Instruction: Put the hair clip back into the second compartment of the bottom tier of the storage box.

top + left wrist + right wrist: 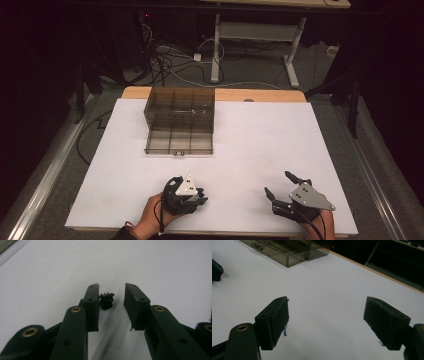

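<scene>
White desk (250, 145) in a dark room, smoky drawer organizer (180, 120) at its far edge.
Well nearer than the organizer, the left tongs (111, 293) stand partly open around a small black part (106, 300), touching one pad; its shape is hard to make out. Right tongs (325, 315) gape wide, empty.

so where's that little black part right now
In the left gripper view the little black part sits on the white table between the left tool's jaws, close to the left-hand jaw, with a gap to the other.
</scene>
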A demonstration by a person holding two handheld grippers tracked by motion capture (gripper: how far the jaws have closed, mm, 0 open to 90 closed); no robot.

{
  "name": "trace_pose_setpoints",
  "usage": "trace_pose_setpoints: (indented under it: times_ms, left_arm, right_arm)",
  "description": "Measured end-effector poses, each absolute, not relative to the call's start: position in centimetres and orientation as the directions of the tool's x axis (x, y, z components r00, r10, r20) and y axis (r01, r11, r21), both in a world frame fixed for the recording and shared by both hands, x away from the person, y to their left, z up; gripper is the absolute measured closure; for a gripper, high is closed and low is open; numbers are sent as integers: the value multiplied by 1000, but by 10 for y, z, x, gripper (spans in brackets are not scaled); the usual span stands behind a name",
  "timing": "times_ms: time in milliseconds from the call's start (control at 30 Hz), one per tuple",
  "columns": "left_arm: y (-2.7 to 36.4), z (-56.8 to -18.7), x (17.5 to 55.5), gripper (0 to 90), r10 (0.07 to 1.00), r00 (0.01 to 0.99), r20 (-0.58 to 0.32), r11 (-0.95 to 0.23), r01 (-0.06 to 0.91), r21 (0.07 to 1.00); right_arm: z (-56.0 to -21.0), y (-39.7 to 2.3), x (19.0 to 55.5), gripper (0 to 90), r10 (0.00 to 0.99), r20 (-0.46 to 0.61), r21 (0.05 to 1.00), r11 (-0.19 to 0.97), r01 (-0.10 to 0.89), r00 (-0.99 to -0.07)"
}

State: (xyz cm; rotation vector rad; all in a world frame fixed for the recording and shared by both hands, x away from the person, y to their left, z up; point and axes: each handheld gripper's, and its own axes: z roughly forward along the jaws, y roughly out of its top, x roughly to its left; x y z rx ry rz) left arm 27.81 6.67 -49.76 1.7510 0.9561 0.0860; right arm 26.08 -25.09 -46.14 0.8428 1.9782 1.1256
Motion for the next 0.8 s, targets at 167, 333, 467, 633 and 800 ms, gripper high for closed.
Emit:
trace_pose_setpoints:
  times_ms: [167, 333, 467, 633, 800]
  left_arm:
    - [65, -497, 281, 674, 630, 674, -386, -93, 559, 824]
    - [64, -497, 285, 751, 626, 678, -385, -101, 560, 822]
    - [64, -496, 285, 770, 622, 689, -373, -115, 552, 826]
    - [64, -496, 284, 774, 612, 709, -351, -132, 529, 838]
    - [67, -495, 283, 775, 610, 716, -340, -138, 518, 844]
  right_arm:
    - [-462, -250, 261, 204, 800, -253, 890, 413, 194, -544]
    - [-462, -250, 261, 204, 796, -257, 888, 418, 191, -549]
    - [-462, -250, 261, 204, 794, -257, 888, 419, 190, -550]
    - [-463, -250, 261, 204, 793, -258, 887, 421, 190, -552]
    - [-462, -250, 260, 204, 791, -262, 886, 424, 187, -554]
